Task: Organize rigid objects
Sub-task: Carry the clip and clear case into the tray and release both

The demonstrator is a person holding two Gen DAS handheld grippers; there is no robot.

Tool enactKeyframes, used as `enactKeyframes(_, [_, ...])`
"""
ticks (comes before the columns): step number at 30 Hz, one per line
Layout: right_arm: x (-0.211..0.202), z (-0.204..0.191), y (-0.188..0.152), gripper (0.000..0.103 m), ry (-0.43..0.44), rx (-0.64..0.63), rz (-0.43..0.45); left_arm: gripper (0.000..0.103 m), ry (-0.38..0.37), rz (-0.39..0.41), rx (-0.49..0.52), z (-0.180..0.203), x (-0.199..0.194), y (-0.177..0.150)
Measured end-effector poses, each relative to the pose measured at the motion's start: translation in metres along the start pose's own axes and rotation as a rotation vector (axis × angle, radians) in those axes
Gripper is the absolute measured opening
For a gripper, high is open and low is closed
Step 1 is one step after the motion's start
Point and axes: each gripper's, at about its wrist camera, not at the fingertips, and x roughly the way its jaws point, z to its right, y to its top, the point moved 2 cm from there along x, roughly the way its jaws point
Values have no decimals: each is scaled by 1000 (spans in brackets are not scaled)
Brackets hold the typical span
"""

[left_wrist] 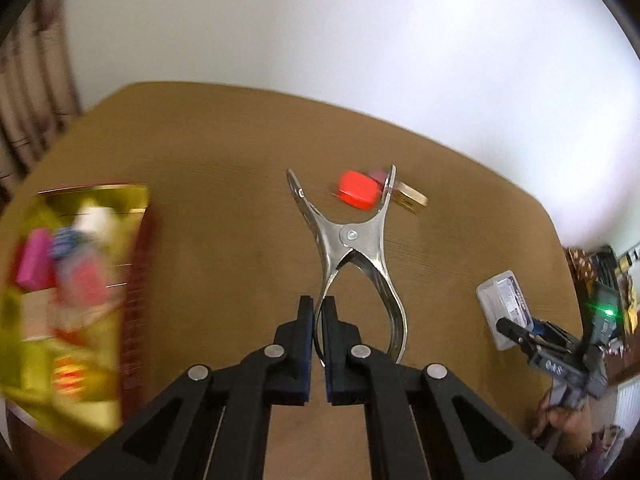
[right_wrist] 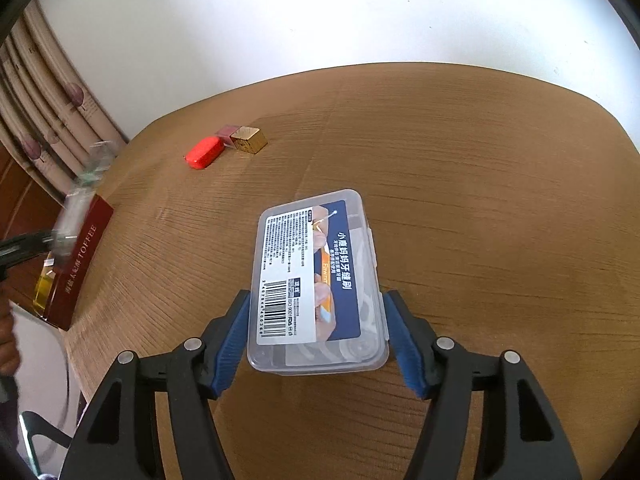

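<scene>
You had a wooden table point(right_wrist: 460, 152) with a light brown grained top as the work surface. A plain white wall point(right_wrist: 280, 20) stood behind its far edge, toward twelve o'clock. A pleated curtain point(right_wrist: 44, 120), pale with a purple motif, hung at about ten o'clock in the right wrist view. Cluttered shelving point(left_wrist: 600, 264) sat at three o'clock in the left wrist view, too blurred to itemise.

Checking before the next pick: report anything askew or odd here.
The metal clamp hangs off-centre in the left gripper, pinched by one handle only. The clear plastic box lies skewed between the right gripper's fingers. Nothing looks spilled or broken.
</scene>
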Motion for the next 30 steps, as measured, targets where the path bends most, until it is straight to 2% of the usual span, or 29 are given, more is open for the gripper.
enactKeyframes(2, [-2, 0, 0, 62, 21, 22, -2, 4, 56, 13, -21, -27, -20, -4])
enactKeyframes(6, [-7, -4, -1, 62, 60, 60, -3, 4, 221, 28, -89, -104, -51, -10])
enactKeyframes(11, [-11, -13, 0, 62, 92, 99, -9, 4, 361, 10, -146, -173, -57, -24])
enactKeyframes(13, [-14, -17, 1, 62, 103, 112, -9, 4, 387, -11, -159, -192, -49, -30])
enactKeyframes(15, [-18, -21, 2, 62, 110, 119, -7, 4, 403, -35, -178, -202, -42, -35])
enactKeyframes(19, [-27, -34, 8, 62, 135, 122, 2, 6, 383, -62, -197, -217, -34, -48])
enactKeyframes(22, [-33, -49, 15, 62, 175, 124, 4, 10, 423, -50, -168, -219, -31, -41])
enactKeyframes(24, [-37, -64, 20, 62, 211, 119, 10, 16, 488, -81, -139, -214, -19, -44])
enactKeyframes(27, [-42, -96, 31, 62, 271, 95, 13, 19, 583, -100, -99, -210, -16, -49])
enactKeyframes(30, [-42, -137, 43, 62, 353, 64, 10, 19, 572, -48, -120, -204, -30, -55])
